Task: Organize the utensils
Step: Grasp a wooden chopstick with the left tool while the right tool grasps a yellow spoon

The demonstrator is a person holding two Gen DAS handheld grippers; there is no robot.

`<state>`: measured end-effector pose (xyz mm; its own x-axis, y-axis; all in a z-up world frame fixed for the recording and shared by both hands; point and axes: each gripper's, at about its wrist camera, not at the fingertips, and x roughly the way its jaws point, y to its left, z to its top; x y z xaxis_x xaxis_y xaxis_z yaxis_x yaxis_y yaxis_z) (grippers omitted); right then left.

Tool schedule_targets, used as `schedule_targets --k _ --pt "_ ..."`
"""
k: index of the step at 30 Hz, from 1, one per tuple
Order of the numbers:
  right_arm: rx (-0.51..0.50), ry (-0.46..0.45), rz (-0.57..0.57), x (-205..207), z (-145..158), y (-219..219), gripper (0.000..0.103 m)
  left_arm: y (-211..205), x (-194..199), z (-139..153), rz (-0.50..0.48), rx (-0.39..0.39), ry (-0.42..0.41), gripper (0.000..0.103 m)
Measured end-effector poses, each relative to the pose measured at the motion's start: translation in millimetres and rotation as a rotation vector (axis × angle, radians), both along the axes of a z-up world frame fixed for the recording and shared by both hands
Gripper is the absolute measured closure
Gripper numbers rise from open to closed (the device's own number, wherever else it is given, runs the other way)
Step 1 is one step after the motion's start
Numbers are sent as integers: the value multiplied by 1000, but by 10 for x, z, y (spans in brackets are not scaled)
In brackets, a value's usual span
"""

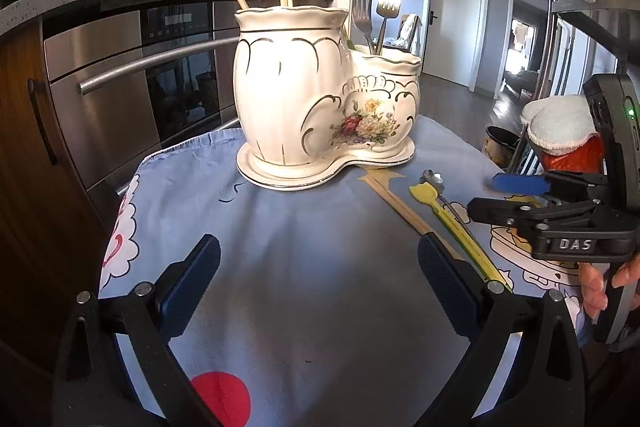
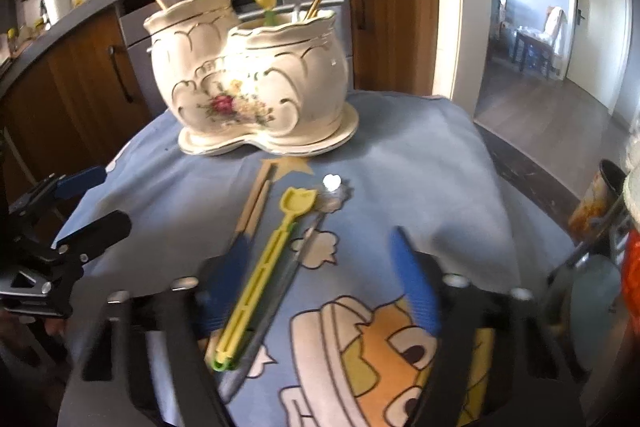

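Your right gripper stands open over the yellow plastic spoon, which lies on the blue cartoon cloth between the wooden chopsticks on its left and a metal spoon on its right, near the ceramic two-pot holder. No pad presses on it yet. It looks light, stiff and slick; take it mid-handle. The metal spoon's handle lies partly under it, blurred. Your left gripper is open and empty.
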<state>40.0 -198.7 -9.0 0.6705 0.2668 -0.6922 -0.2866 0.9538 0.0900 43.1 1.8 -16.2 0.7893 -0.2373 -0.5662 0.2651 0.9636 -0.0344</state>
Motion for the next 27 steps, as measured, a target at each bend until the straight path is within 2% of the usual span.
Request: schedule_targets --k 1,3,6,12,18,21,24,27 --pt "8 15 10 3 -10 24 49 4 4 -1 -1 -2 3 6" --pt "10 40 26 22 -18 82 65 10 13 -7 -5 -8 11 6" --pt "-13 67 35 45 -37 177 74 21 17 -8 -8 -17 15 6" --pt "-55 97 40 117 -108 315 82 25 15 -9 -8 -22 16 5" --pt "-102 95 32 205 -154 407 83 15 28 -17 -5 -13 22 6" --pt "-76 91 29 222 -145 371 92 -26 55 -27 14 19 40 6" --pt "-10 67 24 186 -66 250 92 -129 74 -38 25 85 52 6" --pt "24 40 14 141 19 122 92 -261 95 -43 -7 83 84 6"
